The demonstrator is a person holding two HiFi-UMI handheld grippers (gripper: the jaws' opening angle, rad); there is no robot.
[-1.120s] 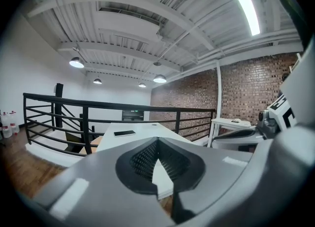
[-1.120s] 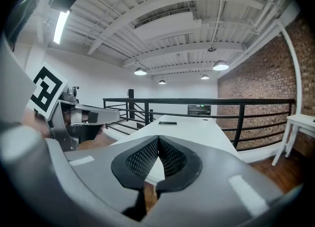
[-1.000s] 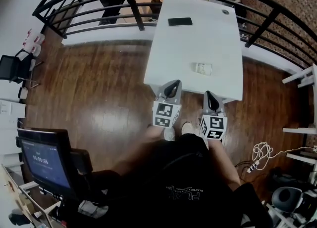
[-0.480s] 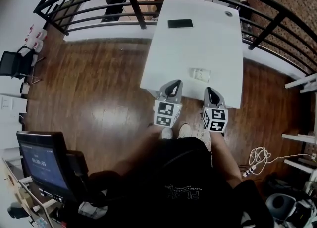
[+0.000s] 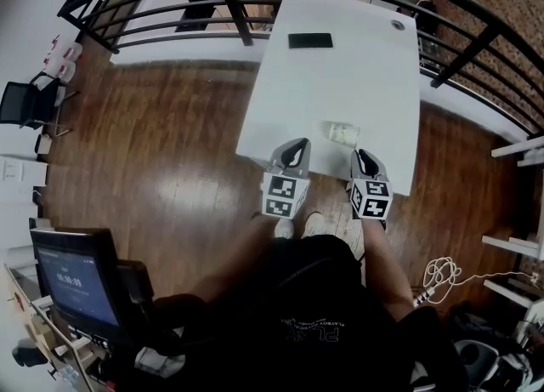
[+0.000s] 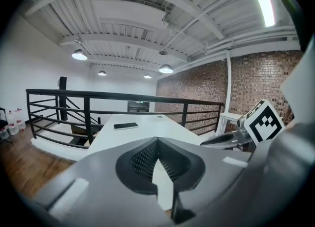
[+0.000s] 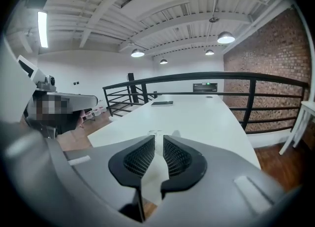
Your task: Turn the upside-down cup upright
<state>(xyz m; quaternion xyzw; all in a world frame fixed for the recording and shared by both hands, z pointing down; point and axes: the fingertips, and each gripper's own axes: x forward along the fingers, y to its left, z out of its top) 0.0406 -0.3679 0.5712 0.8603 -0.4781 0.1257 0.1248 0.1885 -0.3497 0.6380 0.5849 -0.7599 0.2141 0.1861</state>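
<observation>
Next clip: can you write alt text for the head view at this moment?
Seen from above, a person holds the left gripper and right gripper over the near edge of a white table, just short of a clear cup on it. A dark phone lies at the table's far end.

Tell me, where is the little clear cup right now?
In the head view the cup sits on the white table near its close edge, just ahead of the right gripper and a bit to its left.
</observation>
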